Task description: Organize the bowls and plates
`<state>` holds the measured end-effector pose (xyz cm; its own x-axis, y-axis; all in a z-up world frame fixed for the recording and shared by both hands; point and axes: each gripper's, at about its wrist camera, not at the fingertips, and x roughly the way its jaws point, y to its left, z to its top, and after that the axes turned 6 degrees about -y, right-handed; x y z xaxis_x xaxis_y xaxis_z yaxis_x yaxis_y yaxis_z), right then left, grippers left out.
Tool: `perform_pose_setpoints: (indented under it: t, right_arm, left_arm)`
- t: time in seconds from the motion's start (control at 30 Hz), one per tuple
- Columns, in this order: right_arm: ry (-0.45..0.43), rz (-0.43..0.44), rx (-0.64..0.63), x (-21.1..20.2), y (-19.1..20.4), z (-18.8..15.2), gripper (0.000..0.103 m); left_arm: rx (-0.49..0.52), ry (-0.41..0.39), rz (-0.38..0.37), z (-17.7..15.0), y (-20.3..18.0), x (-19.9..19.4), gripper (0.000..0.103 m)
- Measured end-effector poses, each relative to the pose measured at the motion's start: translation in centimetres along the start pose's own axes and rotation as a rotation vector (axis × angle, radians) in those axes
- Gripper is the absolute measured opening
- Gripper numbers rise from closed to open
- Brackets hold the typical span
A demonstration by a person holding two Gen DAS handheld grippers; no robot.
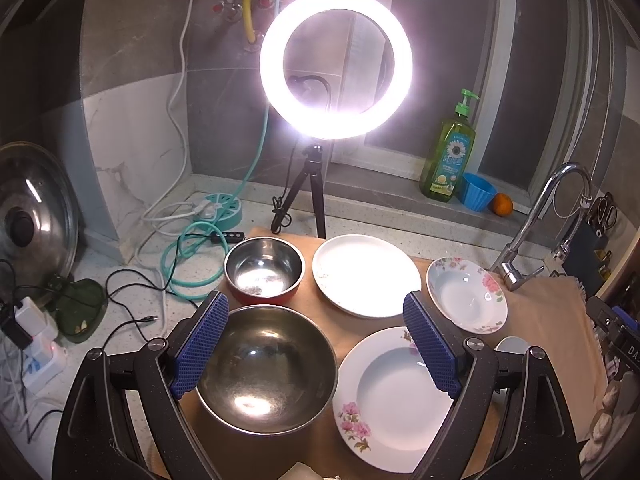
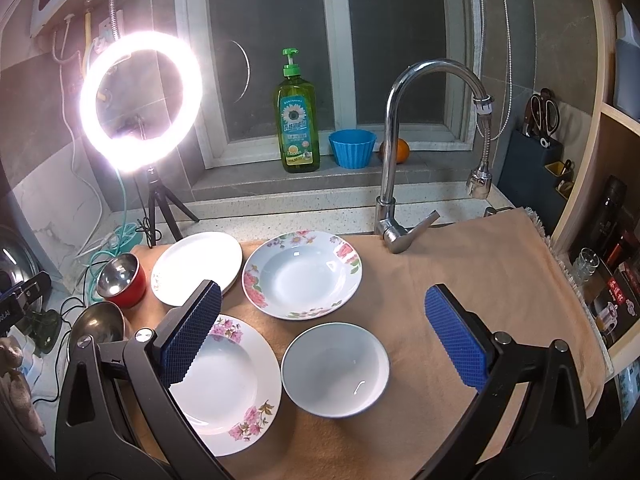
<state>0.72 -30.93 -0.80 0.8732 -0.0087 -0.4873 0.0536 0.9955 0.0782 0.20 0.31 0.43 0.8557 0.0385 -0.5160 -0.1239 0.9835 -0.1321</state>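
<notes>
On a tan cloth lie a large steel bowl, a small red-sided steel bowl, a plain white plate, a near floral plate, a far floral plate and a white bowl. My left gripper hangs open over the large steel bowl and the near floral plate, holding nothing. My right gripper is open above the white bowl, with the near floral plate under its left finger and the far floral plate ahead. Nothing is gripped.
A lit ring light on a tripod stands behind the dishes. A faucet rises at the cloth's far edge. Dish soap, a blue cup and an orange sit on the sill. Cables and a pot lid lie left.
</notes>
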Motion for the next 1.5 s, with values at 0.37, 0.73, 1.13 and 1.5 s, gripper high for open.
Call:
perform_pose_setpoints:
  t: [0.37,0.73,1.13,1.5]
  right_arm:
    - [0.0,0.001,0.001,0.0,-0.05,-0.01,0.103]
    - [0.005,0.002,-0.002,0.03,-0.01,-0.08,0.103]
    - [0.013,0.002,0.0,0.17,-0.03,-0.41,0.103]
    - [0.018,-0.002,0.001,0.49,0.02,-0.55,0.103]
  left_arm:
    - [0.0,-0.001,0.0,-0.18,-0.13,-0.05,0.089]
    - [0.011,0.0,0.0,-0.29,-0.36,-0.18,0.089]
    - [0.005,0.008,0.0,0.03,0.05,0.08,0.089]
    - [0.012,0.014,-0.004,0.02,-0.14,0.5,0.089]
